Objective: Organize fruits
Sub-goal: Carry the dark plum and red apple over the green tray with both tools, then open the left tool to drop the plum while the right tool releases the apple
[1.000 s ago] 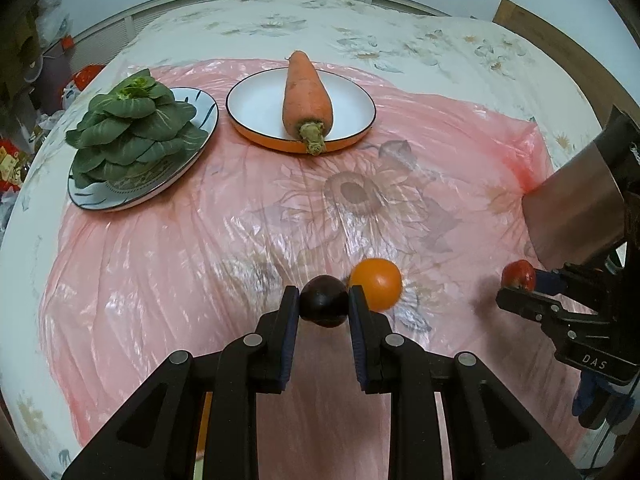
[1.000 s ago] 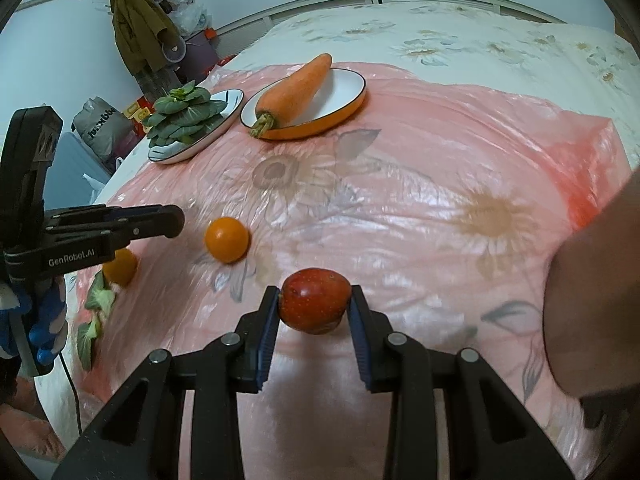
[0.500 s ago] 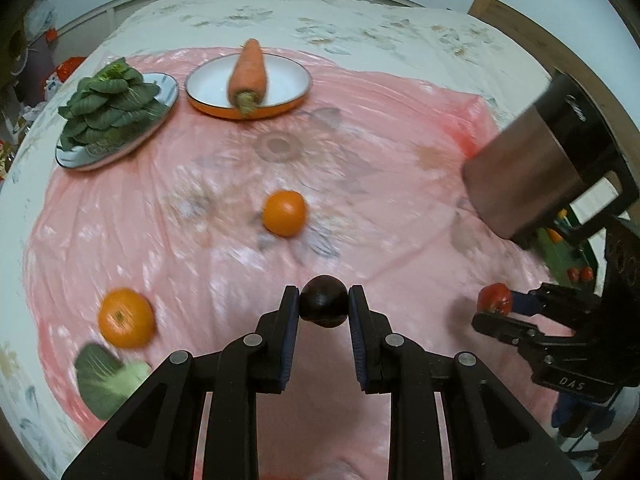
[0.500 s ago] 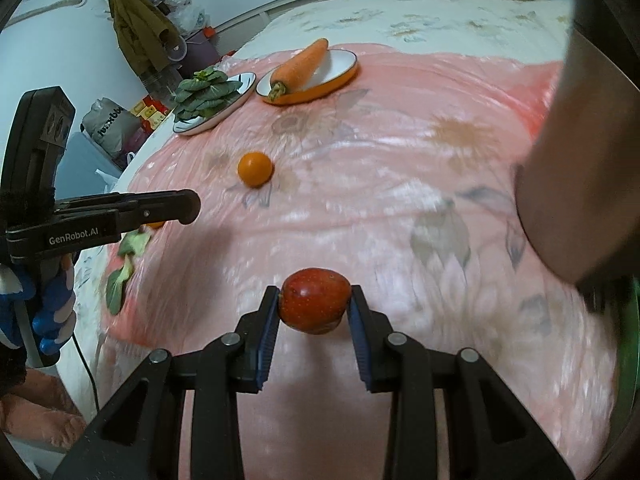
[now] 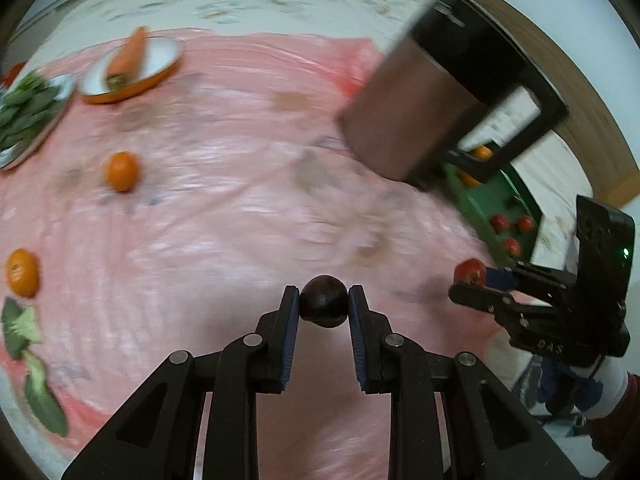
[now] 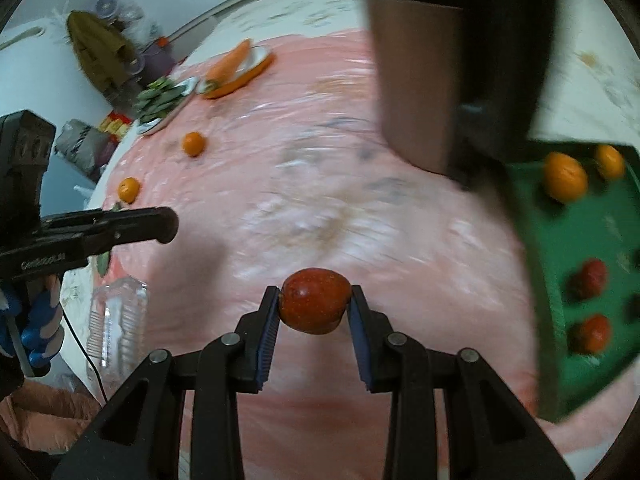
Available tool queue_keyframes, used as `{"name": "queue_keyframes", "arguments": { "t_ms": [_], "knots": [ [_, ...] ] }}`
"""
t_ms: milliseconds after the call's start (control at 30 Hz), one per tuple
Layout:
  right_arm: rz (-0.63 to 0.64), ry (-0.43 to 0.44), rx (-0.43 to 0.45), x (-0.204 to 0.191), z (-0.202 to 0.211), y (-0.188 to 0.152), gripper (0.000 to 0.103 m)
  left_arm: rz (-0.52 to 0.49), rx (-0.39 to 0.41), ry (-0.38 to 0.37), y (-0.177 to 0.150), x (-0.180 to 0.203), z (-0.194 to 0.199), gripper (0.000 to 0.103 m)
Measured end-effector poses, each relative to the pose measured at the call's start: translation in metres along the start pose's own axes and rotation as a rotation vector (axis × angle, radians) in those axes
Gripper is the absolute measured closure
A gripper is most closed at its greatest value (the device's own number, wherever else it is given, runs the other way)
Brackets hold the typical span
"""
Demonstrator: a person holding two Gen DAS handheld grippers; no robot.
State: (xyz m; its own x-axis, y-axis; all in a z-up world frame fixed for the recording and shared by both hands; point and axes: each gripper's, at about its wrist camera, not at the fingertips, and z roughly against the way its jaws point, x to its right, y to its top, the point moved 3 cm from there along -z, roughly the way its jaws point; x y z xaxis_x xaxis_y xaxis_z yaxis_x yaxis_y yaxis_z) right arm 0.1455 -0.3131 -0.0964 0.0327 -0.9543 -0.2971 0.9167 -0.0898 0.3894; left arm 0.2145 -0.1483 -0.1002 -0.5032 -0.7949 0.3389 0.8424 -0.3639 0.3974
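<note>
**Pink cloth, two fruits held above it**

A pink floral cloth (image 5: 224, 208) covers the bed. Above it, the left gripper (image 5: 323, 300) is clamped on a dark round fruit (image 5: 323, 306), and the right gripper (image 6: 314, 300) is clamped on a red fruit (image 6: 314, 300). At the right edge lies a green tray (image 6: 592, 240) with orange and red fruits inside, beside a brown metal pot (image 5: 404, 108). Two oranges (image 5: 121, 171) lie loose on the cloth. Far back, a carrot (image 5: 126, 58) rests on a white plate (image 5: 160, 56), next to a plate of green leaves (image 5: 24, 112).
</note>
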Motion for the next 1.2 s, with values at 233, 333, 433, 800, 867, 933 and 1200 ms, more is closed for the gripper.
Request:
{"name": "queue_keyframes", "arguments": {
  "t_ms": [233, 333, 433, 800, 867, 933, 1200],
  "knots": [
    [-0.106, -0.113, 0.033, 0.083, 0.048, -0.016, 0.072, -0.115, -0.046, -0.088, 0.011, 0.082, -0.033, 0.082],
    [-0.144, -0.156, 0.058, 0.116, 0.066, -0.020, 0.072, -0.159, -0.064, -0.138, 0.017, 0.117, -0.049, 0.082],
    [-0.180, -0.190, 0.080, 0.148, 0.078, -0.020, 0.072, -0.218, -0.078, -0.178, 0.024, 0.156, -0.065, 0.082],
    [-0.223, -0.244, 0.095, 0.216, 0.078, -0.022, 0.072, -0.307, -0.049, -0.204, 0.065, 0.254, -0.123, 0.082],
    [-0.221, -0.249, 0.092, 0.224, 0.074, -0.023, 0.072, -0.322, -0.029, -0.180, 0.073, 0.263, -0.132, 0.082],
    [-0.219, -0.253, 0.088, 0.227, 0.071, -0.026, 0.072, -0.330, -0.009, -0.152, 0.081, 0.268, -0.142, 0.082],
    [-0.176, -0.272, 0.072, 0.232, 0.064, -0.037, 0.071, -0.370, -0.003, -0.061, 0.098, 0.282, -0.190, 0.082]
  ]
}}
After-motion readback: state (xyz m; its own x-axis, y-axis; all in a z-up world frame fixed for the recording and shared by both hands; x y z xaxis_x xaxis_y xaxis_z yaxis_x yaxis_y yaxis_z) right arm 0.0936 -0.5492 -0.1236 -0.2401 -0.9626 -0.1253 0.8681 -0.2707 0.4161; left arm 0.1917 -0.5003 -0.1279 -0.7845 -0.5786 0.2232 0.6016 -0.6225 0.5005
